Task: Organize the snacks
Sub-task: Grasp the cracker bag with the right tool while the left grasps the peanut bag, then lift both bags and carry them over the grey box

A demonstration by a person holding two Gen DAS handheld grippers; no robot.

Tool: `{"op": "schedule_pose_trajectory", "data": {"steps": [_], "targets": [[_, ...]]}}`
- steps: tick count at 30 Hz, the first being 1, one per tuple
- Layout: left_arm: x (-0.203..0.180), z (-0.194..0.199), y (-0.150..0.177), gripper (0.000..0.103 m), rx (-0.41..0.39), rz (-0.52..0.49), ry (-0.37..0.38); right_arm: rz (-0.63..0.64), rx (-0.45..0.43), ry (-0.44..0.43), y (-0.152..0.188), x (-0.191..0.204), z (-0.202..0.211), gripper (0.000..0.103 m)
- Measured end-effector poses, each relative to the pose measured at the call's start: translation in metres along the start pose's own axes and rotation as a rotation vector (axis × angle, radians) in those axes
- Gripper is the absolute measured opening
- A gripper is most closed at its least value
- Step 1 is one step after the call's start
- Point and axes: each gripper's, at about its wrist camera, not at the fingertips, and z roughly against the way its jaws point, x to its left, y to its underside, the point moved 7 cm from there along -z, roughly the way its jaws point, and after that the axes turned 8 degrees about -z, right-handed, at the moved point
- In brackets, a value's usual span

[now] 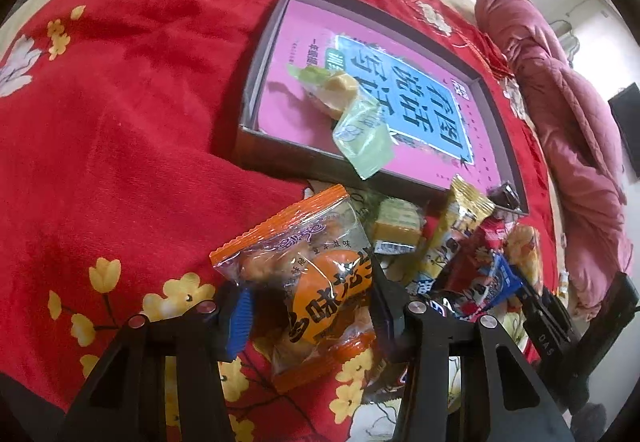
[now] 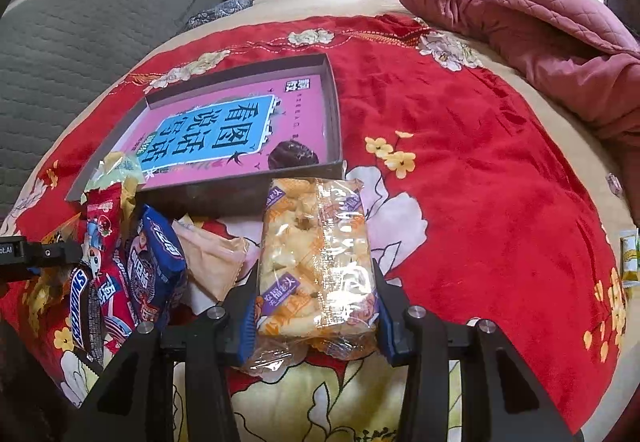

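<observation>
On the red floral bedspread (image 1: 120, 101), the left gripper (image 1: 308, 306) is clamped on an orange-edged clear snack packet (image 1: 308, 282), its blue-padded fingers (image 1: 240, 322) pressing the packet's two sides. Just beyond that packet lies a loose pile of snacks: a small yellow-green wrapped cake (image 1: 396, 222), a gold packet (image 1: 456, 226) and a red-and-blue packet (image 1: 484, 274). Past the pile sits a shallow brown box (image 1: 276, 157) with a pink book (image 1: 312, 25) on its floor; two green-wrapped sweets (image 1: 352, 117) rest inside near its nearer edge.

The right gripper (image 2: 316, 306) is closed on a clear pack of pale puffed snacks (image 2: 316, 254), which stands lengthwise between the fingers (image 2: 248, 318). To its left lie a Snickers bar (image 2: 80, 306), a blue biscuit packet (image 2: 156, 266) and a beige packet (image 2: 212, 258). The box (image 2: 240, 193) lies just beyond the pack. A pink quilt (image 2: 520, 21) is heaped at the bed's far right edge.
</observation>
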Motion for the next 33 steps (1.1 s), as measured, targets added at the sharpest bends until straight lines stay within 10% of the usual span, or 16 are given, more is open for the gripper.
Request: {"op": "schedule_pose_trajectory", "data": {"steps": [33], "targets": [[-0.008, 0.059, -0.03, 0.051, -0.161, -0.042, -0.031, 0.072, -0.156, -0.044, -0.021, 0.022, 0.035, 0.046]]}}
